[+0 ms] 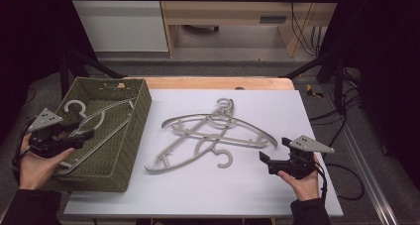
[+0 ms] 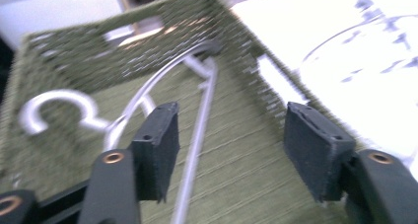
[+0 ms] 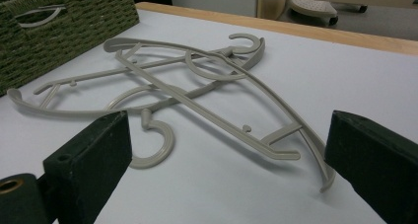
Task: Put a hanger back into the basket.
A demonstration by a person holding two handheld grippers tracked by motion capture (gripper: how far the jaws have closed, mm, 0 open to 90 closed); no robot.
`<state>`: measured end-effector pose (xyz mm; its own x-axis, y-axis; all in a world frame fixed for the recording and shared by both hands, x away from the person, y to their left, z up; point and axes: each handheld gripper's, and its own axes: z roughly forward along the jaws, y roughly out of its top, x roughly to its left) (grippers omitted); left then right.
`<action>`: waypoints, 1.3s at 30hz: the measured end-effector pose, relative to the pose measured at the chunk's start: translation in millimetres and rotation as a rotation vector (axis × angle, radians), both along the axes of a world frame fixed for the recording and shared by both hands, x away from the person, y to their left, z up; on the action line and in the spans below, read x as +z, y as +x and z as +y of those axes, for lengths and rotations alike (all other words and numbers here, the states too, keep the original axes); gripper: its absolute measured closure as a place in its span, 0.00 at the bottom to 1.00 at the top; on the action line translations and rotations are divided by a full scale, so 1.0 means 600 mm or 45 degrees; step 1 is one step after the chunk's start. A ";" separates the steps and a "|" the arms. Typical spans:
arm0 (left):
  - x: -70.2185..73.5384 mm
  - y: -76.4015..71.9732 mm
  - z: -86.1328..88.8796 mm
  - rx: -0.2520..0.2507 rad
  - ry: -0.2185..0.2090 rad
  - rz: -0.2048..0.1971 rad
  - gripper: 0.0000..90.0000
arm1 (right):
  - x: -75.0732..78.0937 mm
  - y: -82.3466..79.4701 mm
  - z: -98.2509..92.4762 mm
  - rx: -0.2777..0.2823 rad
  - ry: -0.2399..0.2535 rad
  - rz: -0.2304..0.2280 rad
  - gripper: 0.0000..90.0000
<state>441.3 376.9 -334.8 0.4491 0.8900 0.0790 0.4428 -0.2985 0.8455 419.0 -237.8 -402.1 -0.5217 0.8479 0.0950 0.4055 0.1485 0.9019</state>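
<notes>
So the job looks like moving hangers into the basket [image 1: 126, 136]. One hanger [image 1: 101, 121] already lies inside it, hook at about 11 o'clock, and the left gripper [image 1: 79, 138] hovers over that one with its jaws spread wide and nothing between them. The pile [image 1: 213, 133] of grey hangers sits mid-table on the white sheet [image 1: 277, 190], tangled and crossed over each other. The right gripper [image 1: 265, 160] waits at roughly 4 o'clock from the pile, jaws wide and empty too.

These look like thin moulded plastic: light, fairly stiff, probably a bit slick (and likely to drag a neighbour along, since the hooks interlock). I'd pinch a shoulder arm near the end that curves toward the right gripper, since that bit lifts slightly off the sheet, rather than the hook.

Room-wise, there's plenty of bare sheet at 6 o'clock and 3 o'clock of the pile. The basket wall at 9 o'clock is the edge to clear, so lift high before swinging over.
</notes>
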 end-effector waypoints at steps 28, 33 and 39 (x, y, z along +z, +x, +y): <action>-0.007 -0.013 -0.222 -0.376 -0.138 -0.115 0.14 | 0.006 -0.007 -0.010 0.020 0.022 -0.031 0.04; -0.006 0.004 -0.266 -0.410 -0.137 -0.105 0.14 | 0.008 -0.008 -0.011 0.024 0.029 -0.035 0.04; -0.014 0.031 -0.304 -0.402 -0.137 -0.069 0.13 | 0.007 -0.008 -0.010 0.031 0.032 -0.039 0.04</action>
<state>459.9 194.4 -343.0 0.7019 0.7119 0.0232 0.2964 -0.3215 0.8993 414.2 -244.0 -397.7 -0.5448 0.8326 0.0996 0.3739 0.1349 0.9176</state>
